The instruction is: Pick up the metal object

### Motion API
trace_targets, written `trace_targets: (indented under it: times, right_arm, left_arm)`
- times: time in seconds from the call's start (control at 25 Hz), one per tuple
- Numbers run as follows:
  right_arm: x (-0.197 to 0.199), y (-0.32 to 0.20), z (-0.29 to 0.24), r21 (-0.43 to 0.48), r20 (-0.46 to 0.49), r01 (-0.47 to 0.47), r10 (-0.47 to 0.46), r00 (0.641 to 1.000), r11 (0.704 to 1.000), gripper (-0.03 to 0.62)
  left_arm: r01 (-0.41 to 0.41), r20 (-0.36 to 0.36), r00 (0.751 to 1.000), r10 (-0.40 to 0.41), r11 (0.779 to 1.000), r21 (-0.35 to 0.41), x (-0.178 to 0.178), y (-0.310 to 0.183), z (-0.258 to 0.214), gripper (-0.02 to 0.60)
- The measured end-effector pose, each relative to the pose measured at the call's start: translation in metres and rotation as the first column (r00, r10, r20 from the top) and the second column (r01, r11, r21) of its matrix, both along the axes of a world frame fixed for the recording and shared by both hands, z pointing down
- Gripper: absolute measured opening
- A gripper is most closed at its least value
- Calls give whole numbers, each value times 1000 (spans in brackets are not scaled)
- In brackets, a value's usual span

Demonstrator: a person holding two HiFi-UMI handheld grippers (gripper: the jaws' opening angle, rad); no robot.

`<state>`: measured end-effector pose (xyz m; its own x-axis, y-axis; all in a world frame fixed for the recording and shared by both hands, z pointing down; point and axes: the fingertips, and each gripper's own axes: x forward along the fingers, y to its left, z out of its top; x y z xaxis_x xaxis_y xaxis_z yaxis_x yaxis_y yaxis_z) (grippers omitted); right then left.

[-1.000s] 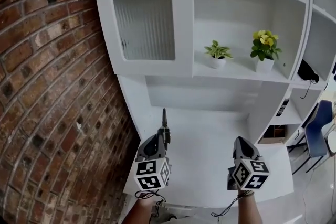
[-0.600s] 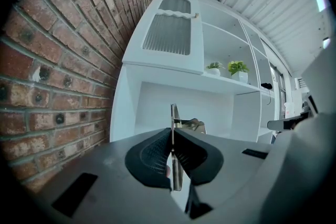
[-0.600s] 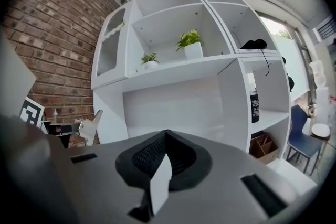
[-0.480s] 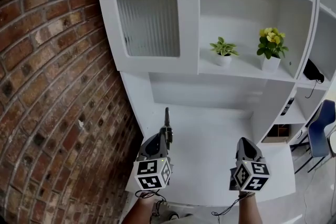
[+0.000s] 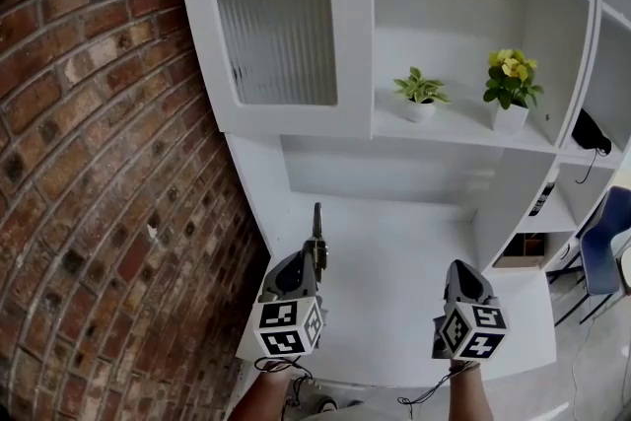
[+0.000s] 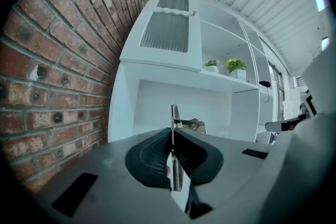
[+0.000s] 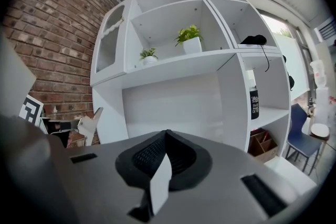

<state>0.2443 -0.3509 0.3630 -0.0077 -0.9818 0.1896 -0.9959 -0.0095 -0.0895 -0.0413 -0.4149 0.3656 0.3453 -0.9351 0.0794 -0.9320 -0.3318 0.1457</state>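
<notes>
- Little changes over the last 1 s. The head view drifts slightly, while both grippers keep their places above the front of the desk [image 5: 394, 286].
- The left gripper [image 5: 315, 256] stays pressed together on the metal object [image 5: 316, 220]. In the left gripper view its jaws pinch the thin plate edge-on [image 6: 174, 118], which stands upright out of the left gripper [image 6: 172, 152].
- The metal object is off the desk, held above its front left part, on the side nearest the brick wall [image 5: 89, 163]. Nothing else touches it.
- A further metal part shows just behind the plate in the left gripper view. I cannot tell its shape.
- The right gripper [image 5: 455, 271] hovers above the desk's front right part, well apart from the object. The right gripper view shows its jaws [image 7: 165, 138] closed on each other with nothing between them.
- Judgement: the pick looks already made, and the steady pose suggests a hold rather than a new reach. The thin plate offers a narrow grip, so a tilt could let it slip.
</notes>
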Motion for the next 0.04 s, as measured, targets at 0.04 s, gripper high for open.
trace_targets:
  times: [0.04]
  right_arm:
    - [1,0,1,-2,0,-1,1,1000,1000,1]
  left_arm:
    - [-2,0,1000,2,1000,-1,1,0,0,15]
